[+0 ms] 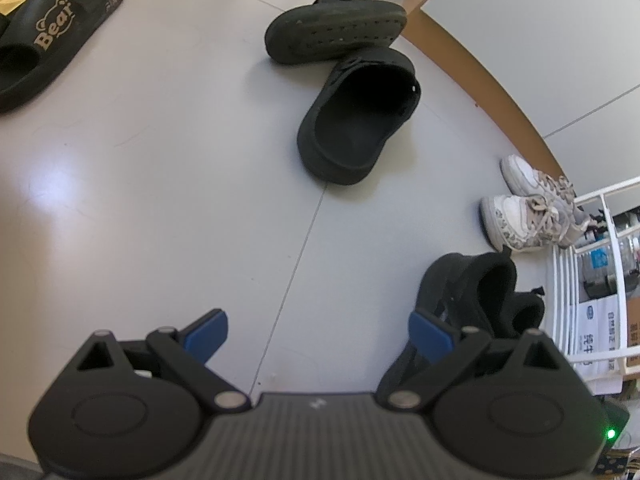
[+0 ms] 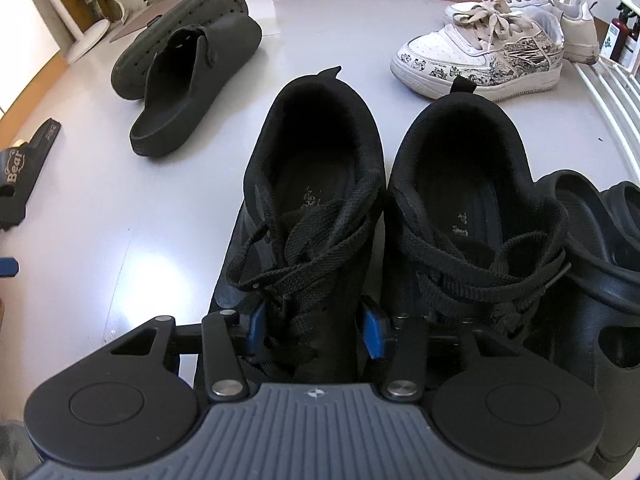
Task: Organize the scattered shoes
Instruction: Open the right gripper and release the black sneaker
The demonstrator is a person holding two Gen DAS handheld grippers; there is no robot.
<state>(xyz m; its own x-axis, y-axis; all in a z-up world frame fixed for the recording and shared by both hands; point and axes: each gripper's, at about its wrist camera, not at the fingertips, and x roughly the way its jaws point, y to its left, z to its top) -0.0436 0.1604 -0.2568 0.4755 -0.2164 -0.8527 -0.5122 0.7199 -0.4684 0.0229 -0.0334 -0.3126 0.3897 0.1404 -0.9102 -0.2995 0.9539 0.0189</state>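
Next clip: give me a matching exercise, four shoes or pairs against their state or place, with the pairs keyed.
Things:
1. left black lace-up sneaker
2. white patterned sneakers
3. overturned dark clog
4. Bear slide

States:
A. sole up, leaning on its mate
B. side by side near the white rack
C. between the right tongs' blue pads
D. at the view's left edge, gold lettering

Pairs: 1-C, 2-B, 3-A, 4-D

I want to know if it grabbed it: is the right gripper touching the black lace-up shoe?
Touching. The right wrist view shows the right gripper with both blue pads pressed against the sides of the black sneaker.
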